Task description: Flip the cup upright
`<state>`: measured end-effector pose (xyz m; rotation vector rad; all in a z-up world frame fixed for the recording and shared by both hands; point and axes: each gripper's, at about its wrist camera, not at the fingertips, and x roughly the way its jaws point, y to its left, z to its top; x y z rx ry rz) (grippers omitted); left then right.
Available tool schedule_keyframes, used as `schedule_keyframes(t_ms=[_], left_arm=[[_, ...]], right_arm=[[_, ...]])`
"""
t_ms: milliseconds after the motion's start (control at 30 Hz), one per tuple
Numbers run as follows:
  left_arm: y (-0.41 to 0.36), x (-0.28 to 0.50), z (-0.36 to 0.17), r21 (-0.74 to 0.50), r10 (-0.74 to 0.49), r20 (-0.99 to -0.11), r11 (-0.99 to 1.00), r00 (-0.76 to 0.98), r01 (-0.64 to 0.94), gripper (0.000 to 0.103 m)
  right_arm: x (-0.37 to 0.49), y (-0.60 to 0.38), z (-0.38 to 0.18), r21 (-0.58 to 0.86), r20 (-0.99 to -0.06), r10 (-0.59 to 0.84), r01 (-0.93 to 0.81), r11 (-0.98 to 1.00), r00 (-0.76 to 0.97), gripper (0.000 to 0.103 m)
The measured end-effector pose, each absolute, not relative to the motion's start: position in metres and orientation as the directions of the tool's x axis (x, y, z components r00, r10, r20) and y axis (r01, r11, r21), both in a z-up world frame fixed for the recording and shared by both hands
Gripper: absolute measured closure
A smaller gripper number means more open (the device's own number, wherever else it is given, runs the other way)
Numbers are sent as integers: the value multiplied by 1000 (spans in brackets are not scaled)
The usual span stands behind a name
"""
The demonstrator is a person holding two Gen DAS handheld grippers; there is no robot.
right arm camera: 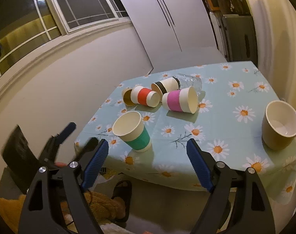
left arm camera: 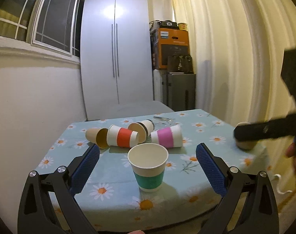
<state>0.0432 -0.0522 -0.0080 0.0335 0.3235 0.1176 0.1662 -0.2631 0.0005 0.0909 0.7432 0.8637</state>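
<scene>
A paper cup with a green band (left arm camera: 148, 167) (right arm camera: 132, 133) stands upright near the table's front edge. My left gripper (left arm camera: 148, 157) is open, its blue pads on either side of the cup without touching it. Behind it several cups lie on their sides: a plain brown one (left arm camera: 96, 137) (right arm camera: 127, 97), a red-banded one (left arm camera: 123, 136) (right arm camera: 145, 96), a black-banded one (left arm camera: 142, 128) (right arm camera: 165, 85) and a pink-banded one (left arm camera: 167, 136) (right arm camera: 179, 100). My right gripper (right arm camera: 148, 152) is open and empty, over the front edge, right of the green cup.
The table has a light blue daisy cloth (left arm camera: 187, 185) (right arm camera: 235, 101). A brown ceramic mug (right arm camera: 279, 127) stands upright at the right. A clear plastic cup (right arm camera: 190, 81) lies behind the paper cups. A white wardrobe (left arm camera: 116, 58) and curtain (left arm camera: 235, 48) stand beyond.
</scene>
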Motion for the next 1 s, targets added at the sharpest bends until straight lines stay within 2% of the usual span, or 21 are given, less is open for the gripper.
schedule_keyframes(t_ms=[167, 333, 467, 767, 1000], left_arm=[[-35, 20, 14, 22, 84, -354, 996, 931, -81, 6], [-14, -3, 25, -18, 50, -391, 998, 919, -63, 6], [-6, -16, 30, -4, 17, -398, 1000, 917, -20, 6], [6, -25, 15, 12, 33, -392, 999, 919, -30, 6], [10, -22, 11, -1, 20, -405, 1000, 914, -22, 6]], right_arm=[[146, -263, 4, 334, -527, 733, -688, 644, 431, 21], [117, -261, 7, 263, -507, 724, -716, 646, 467, 21], [101, -255, 11, 177, -513, 698, -734, 655, 499, 19], [87, -243, 6, 46, -497, 674, -759, 649, 546, 17], [90, -227, -7, 21, -526, 666, -775, 631, 528, 17]])
